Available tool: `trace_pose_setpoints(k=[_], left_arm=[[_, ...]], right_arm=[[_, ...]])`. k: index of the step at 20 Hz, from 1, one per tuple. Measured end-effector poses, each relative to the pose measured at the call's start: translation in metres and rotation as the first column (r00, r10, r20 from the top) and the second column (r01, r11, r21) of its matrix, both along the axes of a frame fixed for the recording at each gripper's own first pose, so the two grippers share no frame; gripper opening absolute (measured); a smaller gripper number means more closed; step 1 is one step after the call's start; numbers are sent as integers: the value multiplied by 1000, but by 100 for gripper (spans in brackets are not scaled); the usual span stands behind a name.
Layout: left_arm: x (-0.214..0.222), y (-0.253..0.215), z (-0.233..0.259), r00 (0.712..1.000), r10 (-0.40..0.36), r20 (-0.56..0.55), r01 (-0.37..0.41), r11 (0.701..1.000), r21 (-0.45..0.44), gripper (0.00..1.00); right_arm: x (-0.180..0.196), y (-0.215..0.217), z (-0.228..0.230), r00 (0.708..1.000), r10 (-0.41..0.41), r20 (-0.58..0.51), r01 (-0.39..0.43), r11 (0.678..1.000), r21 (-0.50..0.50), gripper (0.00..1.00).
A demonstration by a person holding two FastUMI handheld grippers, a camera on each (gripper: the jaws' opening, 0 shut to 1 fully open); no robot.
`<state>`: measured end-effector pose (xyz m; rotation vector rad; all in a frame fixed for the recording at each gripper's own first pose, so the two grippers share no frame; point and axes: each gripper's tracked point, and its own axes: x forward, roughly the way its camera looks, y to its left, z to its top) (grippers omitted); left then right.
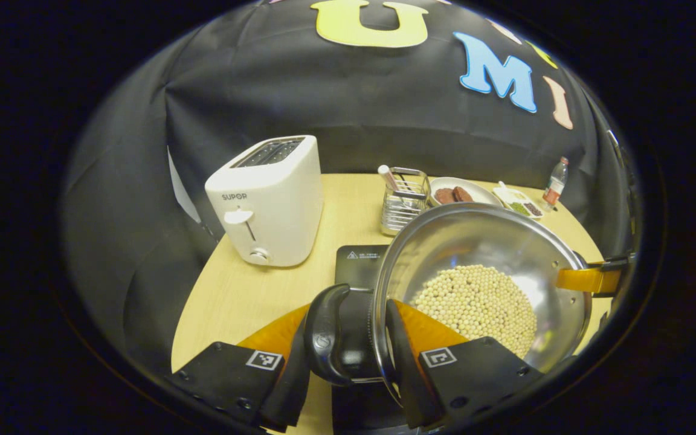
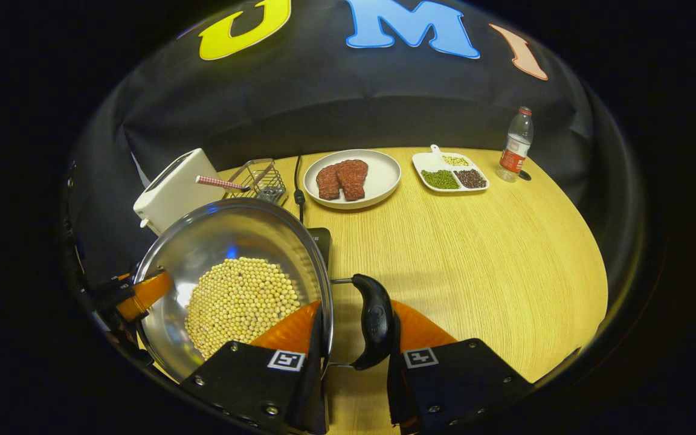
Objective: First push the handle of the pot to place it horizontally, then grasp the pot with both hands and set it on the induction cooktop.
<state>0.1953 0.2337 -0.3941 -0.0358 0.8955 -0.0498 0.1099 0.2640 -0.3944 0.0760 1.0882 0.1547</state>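
Pot (image 1: 481,284) of beans held between both grippers — left gripper (image 1: 348,338) jaws pinching one side handle (image 1: 327,335), right gripper (image 2: 354,338) jaws pinching the other.

I see a round wooden table (image 2: 475,254) with a pale yellow top. Behind it hangs a black cloth wall (image 2: 348,109) with soft folds. The cloth goes all around the back of my table. The light seems to come from above, since the tabletop looks bright and the edges look dark.
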Motion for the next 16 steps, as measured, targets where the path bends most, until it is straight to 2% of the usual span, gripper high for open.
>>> trace_pose_setpoints(k=[4,6,9,11,12,13,14,15,16], left_arm=[[0,5,-6,1000,6,-8,-6,1000,-4,69],[2,6,-6,1000,2,0,-2,1000,-1,74],[5,9,-8,1000,0,5,0,1000,0,67],[4,11,-7,1000,13,13,-13,1000,-4,69],[4,12,-8,1000,22,15,-22,1000,-2,74],[2,13,-9,999,30,12,-30,1000,2,71],[3,14,-5,999,43,22,-43,999,6,80],[6,14,3,997,57,48,-57,998,14,78],[11,13,12,994,68,81,-70,997,21,83]], right_arm=[[2,6,-1,1000,1,4,-1,1000,-2,45],[3,7,0,1000,1,8,-1,1000,-3,45],[6,7,0,1000,2,16,-2,1000,0,46],[7,8,-1,1000,7,18,-7,1000,3,48],[7,8,-1,1000,11,24,-11,1000,5,50],[8,9,0,999,15,30,-16,1000,8,52],[8,11,0,999,23,35,-23,999,22,56],[9,12,5,998,26,56,-27,999,27,57],[15,15,15,995,27,95,-31,999,42,65]])
